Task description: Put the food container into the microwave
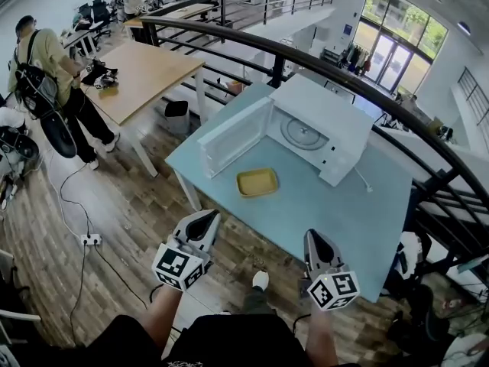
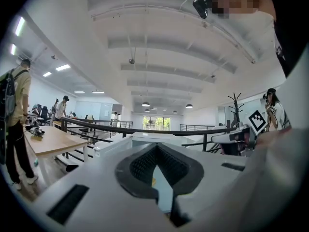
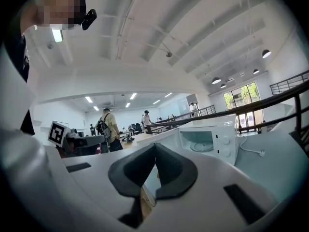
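A shallow yellow food container [image 1: 257, 182] lies on the light blue table [image 1: 336, 220], just in front of the white microwave [image 1: 328, 125]. The microwave door [image 1: 233, 136] stands swung open to the left, and the glass turntable [image 1: 303, 134] shows inside. My left gripper [image 1: 209, 215] and right gripper [image 1: 313, 234] hover short of the table's near edge, both shut and holding nothing. In the left gripper view the jaws [image 2: 155, 147] meet at their tips, with a sliver of the yellow container [image 2: 153, 181] visible between them. The right gripper [image 3: 154, 146] looks toward the microwave [image 3: 208, 141].
A black railing [image 1: 359, 82] curves behind the blue table. A wooden table [image 1: 141, 71] stands at the left with a person [image 1: 53, 75] beside it and a black bin [image 1: 176, 110] under it. A power strip [image 1: 90, 239] and cables lie on the wood floor.
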`<state>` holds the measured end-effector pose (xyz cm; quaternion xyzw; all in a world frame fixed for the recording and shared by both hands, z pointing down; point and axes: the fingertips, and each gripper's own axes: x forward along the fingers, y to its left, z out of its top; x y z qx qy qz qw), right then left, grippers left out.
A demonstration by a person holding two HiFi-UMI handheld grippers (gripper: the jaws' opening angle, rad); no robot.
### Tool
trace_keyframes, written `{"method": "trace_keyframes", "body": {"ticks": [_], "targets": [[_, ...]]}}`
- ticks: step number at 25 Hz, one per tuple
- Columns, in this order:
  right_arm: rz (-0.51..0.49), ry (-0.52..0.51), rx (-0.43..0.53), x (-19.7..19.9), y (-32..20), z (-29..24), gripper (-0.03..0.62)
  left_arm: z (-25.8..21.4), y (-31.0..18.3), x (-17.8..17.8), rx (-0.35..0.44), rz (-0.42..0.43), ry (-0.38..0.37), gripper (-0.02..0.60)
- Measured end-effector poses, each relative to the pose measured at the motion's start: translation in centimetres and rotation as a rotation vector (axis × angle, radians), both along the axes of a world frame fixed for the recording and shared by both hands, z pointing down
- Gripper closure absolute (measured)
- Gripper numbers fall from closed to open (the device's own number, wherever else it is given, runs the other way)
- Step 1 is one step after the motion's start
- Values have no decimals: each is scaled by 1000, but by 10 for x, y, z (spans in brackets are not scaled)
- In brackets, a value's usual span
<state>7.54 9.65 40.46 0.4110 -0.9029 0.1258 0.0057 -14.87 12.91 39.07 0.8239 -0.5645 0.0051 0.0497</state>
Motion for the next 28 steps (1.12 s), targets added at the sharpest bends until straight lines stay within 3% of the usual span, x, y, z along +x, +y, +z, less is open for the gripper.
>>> {"method": "trace_keyframes", "body": {"ticks": [12, 17, 28], "targets": [[-65, 9, -46, 17, -110, 24, 588, 20, -96, 32, -72, -13, 50, 574], [-107, 20, -44, 30, -150, 28, 588, 21, -131, 49, -83, -58, 57, 574], [-158, 17, -28, 47, -196, 35, 588, 36, -177, 90, -133, 2, 4, 574]]}}
